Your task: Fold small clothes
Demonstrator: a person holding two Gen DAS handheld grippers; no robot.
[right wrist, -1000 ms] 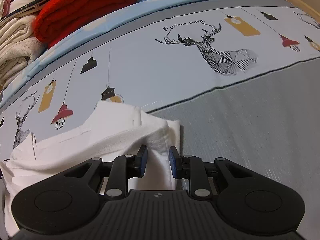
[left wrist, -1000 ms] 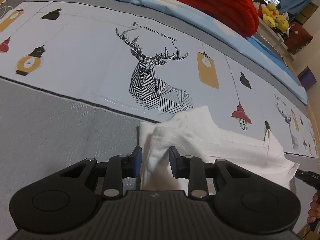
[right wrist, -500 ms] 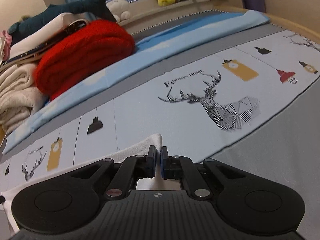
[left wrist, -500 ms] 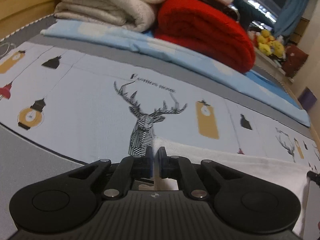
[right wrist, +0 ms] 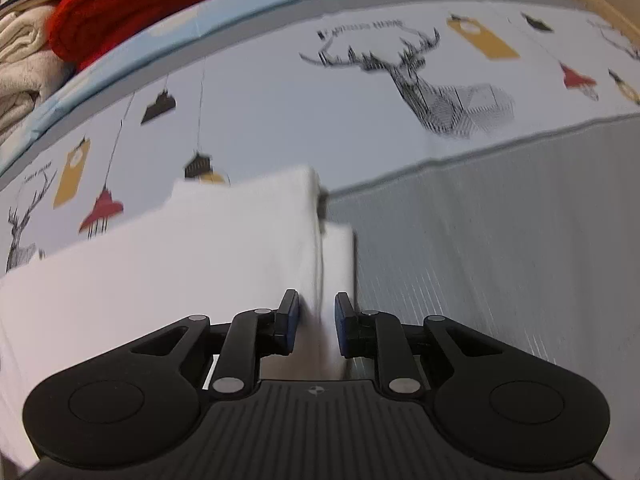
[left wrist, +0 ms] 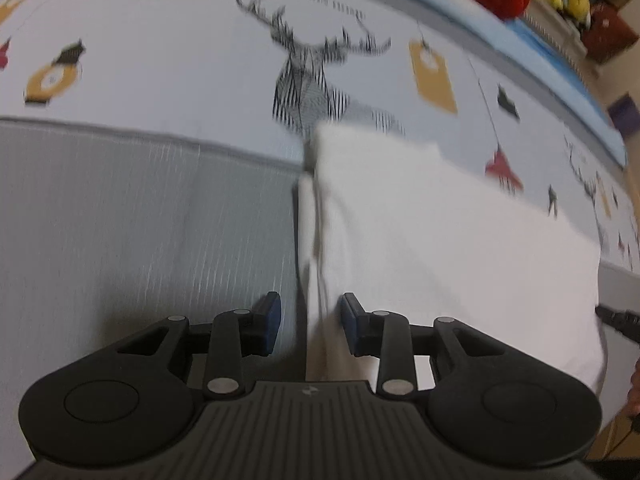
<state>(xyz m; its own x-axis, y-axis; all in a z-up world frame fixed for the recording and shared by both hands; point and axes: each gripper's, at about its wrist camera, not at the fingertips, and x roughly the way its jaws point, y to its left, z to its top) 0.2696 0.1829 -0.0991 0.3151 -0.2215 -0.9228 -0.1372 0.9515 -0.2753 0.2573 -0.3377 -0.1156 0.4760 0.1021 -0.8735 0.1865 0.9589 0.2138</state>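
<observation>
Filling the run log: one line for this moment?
left claw open | right claw open | white garment folded on bedsheet

Low wrist views, shared garment [left wrist: 440, 240]

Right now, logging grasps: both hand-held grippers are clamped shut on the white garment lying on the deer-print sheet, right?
Not quite. Both wrist views show the left hand-held gripper and right hand-held gripper open, pads apart around the white garment on the deer-print sheet.

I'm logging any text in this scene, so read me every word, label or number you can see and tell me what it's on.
Line of lettering above the deer head on the printed bedsheet: blurred by motion, not readable.
Small emblem on the left gripper body: a symbol, no letters.
Same emblem on the right gripper.
White garment: no print visible.
</observation>
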